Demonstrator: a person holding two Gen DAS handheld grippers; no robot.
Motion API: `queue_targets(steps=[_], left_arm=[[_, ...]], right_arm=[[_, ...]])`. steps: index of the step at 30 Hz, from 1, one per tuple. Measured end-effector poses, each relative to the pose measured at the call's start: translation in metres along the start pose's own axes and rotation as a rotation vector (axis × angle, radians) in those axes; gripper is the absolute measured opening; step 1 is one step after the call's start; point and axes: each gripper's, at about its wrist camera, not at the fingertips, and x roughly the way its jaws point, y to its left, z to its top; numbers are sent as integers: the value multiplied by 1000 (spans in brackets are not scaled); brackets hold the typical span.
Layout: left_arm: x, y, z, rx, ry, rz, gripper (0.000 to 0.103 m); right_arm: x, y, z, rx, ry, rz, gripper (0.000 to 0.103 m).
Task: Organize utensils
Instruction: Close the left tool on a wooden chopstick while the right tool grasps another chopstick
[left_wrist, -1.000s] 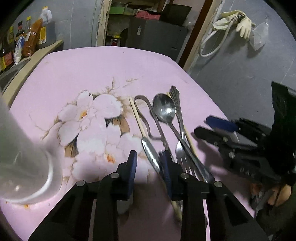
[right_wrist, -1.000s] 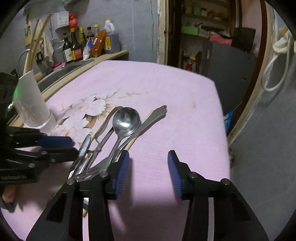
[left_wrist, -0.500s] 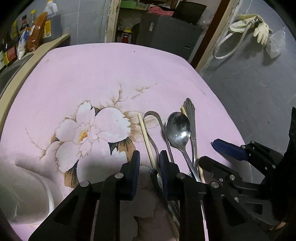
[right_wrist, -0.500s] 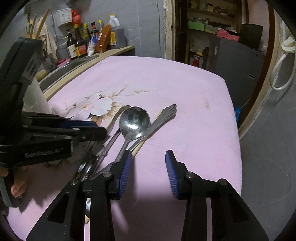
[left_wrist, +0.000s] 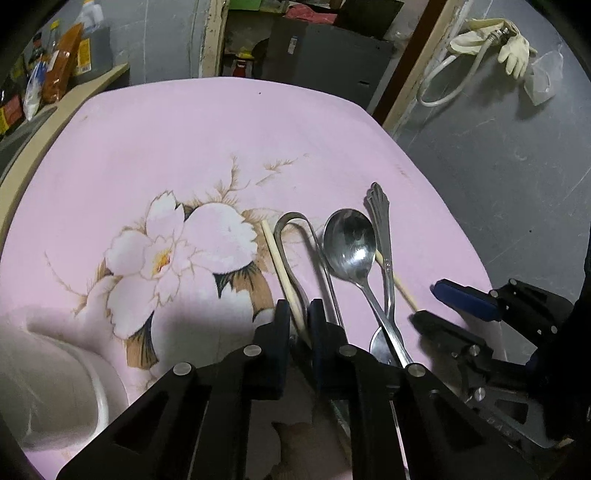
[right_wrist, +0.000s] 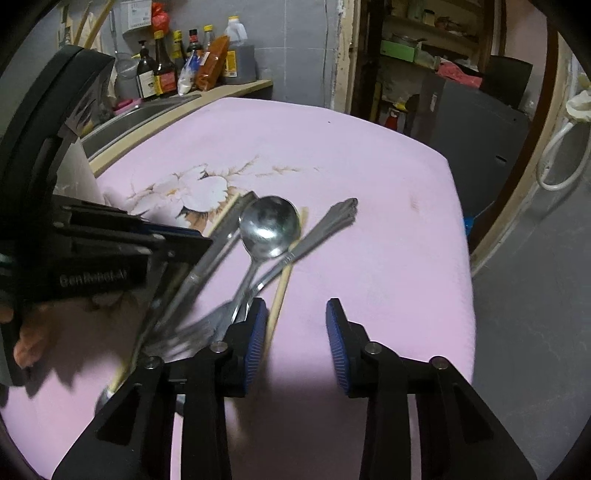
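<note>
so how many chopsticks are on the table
2. One chopstick lies left of the tongs, its near end between the fingers of the left gripper. The other chopstick lies partly under the spoon. More could be hidden under the pile.

On the pink flower-printed surface (right_wrist: 369, 184) lie a shiny steel spoon (right_wrist: 269, 227), a steel ornate-handled fork (right_wrist: 321, 230) and a pale wooden chopstick (right_wrist: 282, 284). The right tool (right_wrist: 295, 332) has just been narrowing, gap bare, beside the chopstick.
</note>
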Motion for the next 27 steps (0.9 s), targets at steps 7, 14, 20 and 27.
queue_targets(steps=[7, 14, 20, 27], left_arm=[[-20, 5, -22, 5, 30, -33, 6], [-35, 11, -35, -7, 46, -64, 7], [-33, 14, -29, -36, 73, -76, 7], [-32, 10, -28, -41, 61, -72, 6]], right_arm=[[-12, -3, -9, -23, 11, -31, 11], [-14, 0, -8, -38, 23, -41, 6], [9, -3, 17, -22, 73, -12, 10], [25, -19, 34, 54, 122, 74, 4]])
